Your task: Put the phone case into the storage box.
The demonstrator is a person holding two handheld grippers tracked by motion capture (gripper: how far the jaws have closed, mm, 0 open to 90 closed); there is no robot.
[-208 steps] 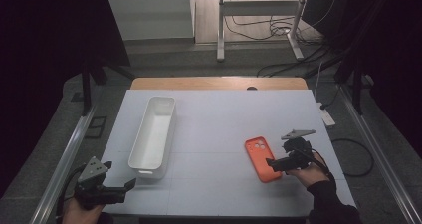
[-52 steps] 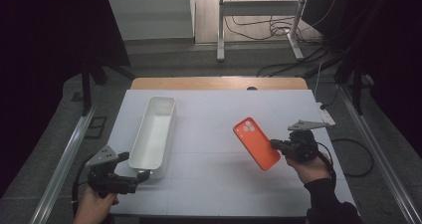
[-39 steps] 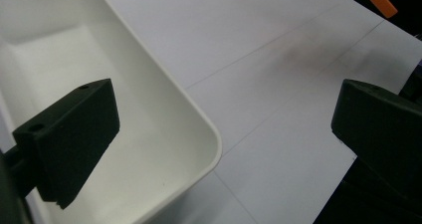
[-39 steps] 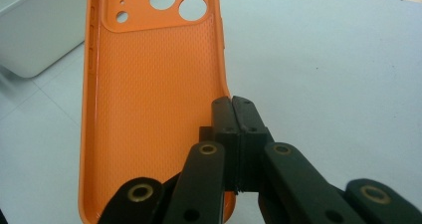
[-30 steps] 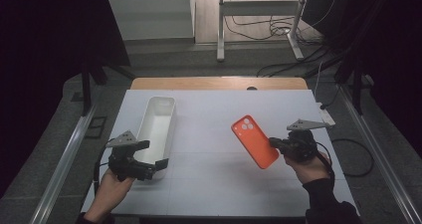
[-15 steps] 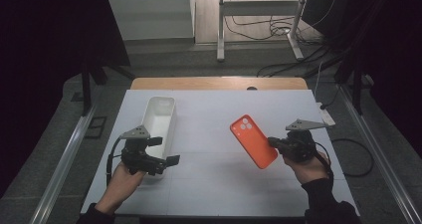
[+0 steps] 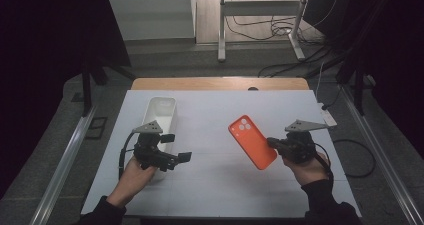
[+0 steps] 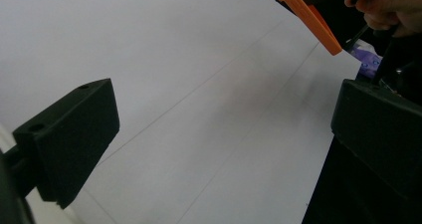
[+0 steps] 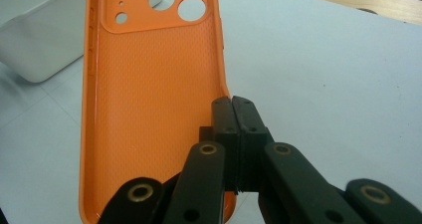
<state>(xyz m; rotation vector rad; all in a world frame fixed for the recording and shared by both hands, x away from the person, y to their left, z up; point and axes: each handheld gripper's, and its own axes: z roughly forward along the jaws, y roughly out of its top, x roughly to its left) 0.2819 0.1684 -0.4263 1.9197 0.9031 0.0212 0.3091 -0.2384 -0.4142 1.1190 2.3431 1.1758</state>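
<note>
An orange phone case hangs tilted above the right half of the white table, camera cut-outs at its far end. My right gripper is shut on the case's right side wall; in the right gripper view the pads pinch that rim of the case, whose hollow inside faces the camera. My left gripper stands open over the near end of a white rectangular tray, jaws pointing right with nothing between them. The left gripper view shows its wide-apart jaws over bare table, with the case far off.
The white tabletop has a wooden strip along its far edge. A small white object lies at the right edge. Metal rails run along both sides, and cables lie on the floor behind. The tray is empty inside.
My left gripper has travelled right and forward from the table's near left corner to the tray's near end. The right gripper has lifted the case off the table and holds it still.
</note>
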